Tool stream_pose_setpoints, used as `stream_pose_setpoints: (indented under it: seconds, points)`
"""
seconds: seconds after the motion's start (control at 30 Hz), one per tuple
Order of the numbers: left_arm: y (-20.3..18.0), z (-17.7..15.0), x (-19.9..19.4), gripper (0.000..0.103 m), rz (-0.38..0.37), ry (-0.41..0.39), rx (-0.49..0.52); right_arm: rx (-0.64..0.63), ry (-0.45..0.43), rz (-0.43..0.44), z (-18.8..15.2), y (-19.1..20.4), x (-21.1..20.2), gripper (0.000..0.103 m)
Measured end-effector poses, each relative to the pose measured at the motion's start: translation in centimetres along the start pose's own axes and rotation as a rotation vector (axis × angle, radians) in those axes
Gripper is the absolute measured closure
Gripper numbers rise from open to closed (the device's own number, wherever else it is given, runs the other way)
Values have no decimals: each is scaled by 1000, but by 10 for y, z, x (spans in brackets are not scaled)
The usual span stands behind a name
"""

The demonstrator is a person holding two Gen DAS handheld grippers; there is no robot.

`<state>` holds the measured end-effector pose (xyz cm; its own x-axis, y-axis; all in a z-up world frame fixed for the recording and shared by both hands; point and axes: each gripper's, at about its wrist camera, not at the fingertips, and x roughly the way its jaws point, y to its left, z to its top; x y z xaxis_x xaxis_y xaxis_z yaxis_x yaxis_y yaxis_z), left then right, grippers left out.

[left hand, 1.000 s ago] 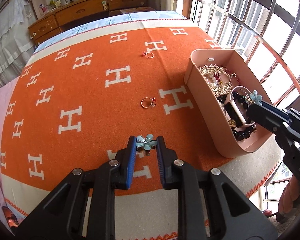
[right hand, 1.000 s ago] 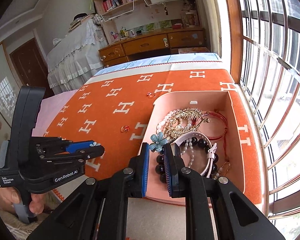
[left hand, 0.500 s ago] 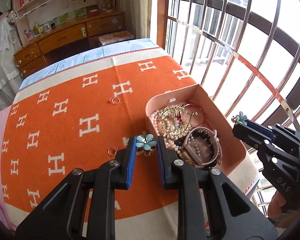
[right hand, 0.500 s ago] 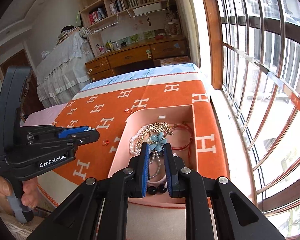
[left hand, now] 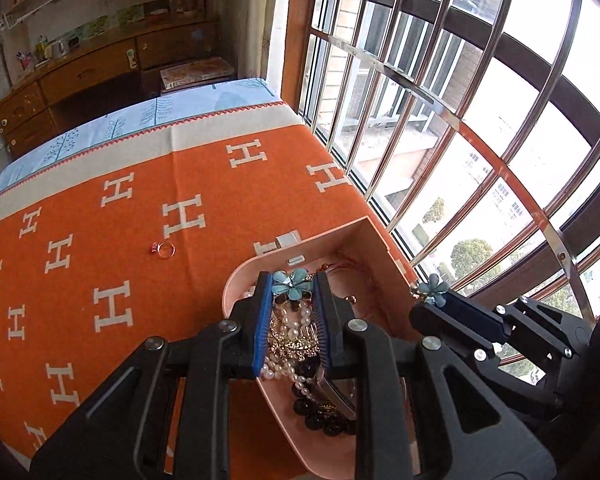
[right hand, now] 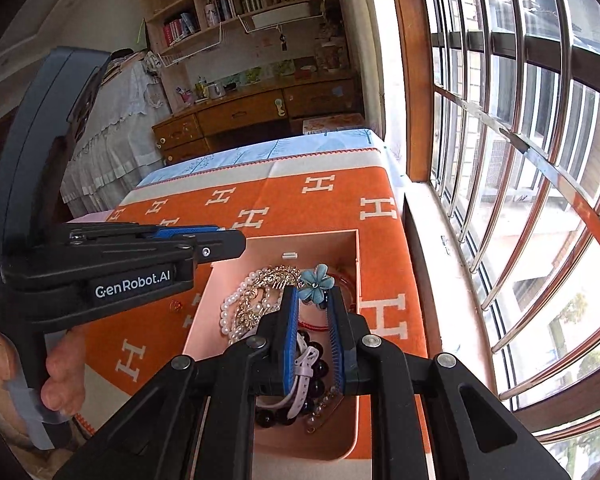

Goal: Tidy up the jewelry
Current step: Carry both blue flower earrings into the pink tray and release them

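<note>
both hand-held grippers have travelled from the open blanket to the pink box since the earlier pictures; a second ago the left one hung over the orange cloth and only the right was at the box. largest first: the orange blanket (left hand: 148, 208) with white h marks covers the bed beside the barred window, and on its window-side edge sits the pink box (left hand: 340, 240), already heaped with a pearl strand (right hand: 230, 300), a gold piece, dark beads and a watch strap. that pile suggests most of the sorting is done. the left hand-held gripper (left hand: 291, 286) is over the box, jaws narrow and pinched on a blue flower earring (left hand: 290, 283); the right hand-held gripper (right hand: 313, 290) is likewise above the box, clamped on a matching blue flower (right hand: 315, 278). neither flower is released yet. left to do, by my reading: drop both flowers in, then fetch the small ring (left hand: 165, 249) lying alone on the blanket, well apart from the box, and a second small red piece (right hand: 176, 306) just beside the box wall.
</note>
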<state>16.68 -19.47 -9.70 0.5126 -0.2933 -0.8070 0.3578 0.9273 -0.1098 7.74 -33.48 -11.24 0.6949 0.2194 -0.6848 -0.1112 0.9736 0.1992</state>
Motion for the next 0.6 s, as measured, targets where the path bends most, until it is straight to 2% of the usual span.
stream_pose_setpoints:
  seconds: [0.23,0.4,0.47,0.5,0.53,0.6]
  points:
    - [3,1,25,86,17,37,1,-8,27,-13,15,-3,42,88]
    - [7,0,19,85,31,18,2,-36,61,-15,23,4,70,88]
    - [10,0,13,81,25,10,-1,-43,69,-10,24,7,76,87]
    - [11,-1,10,73,25,7,-4,-43,70,-9,24,9,77,85]
    - [13,-1,6,60,23,0,-7,-43,69,-7,24,11,78,83]
    - [16,-3,-3,45,21,-25,-11,-41,66,-1,23,15,78,76]
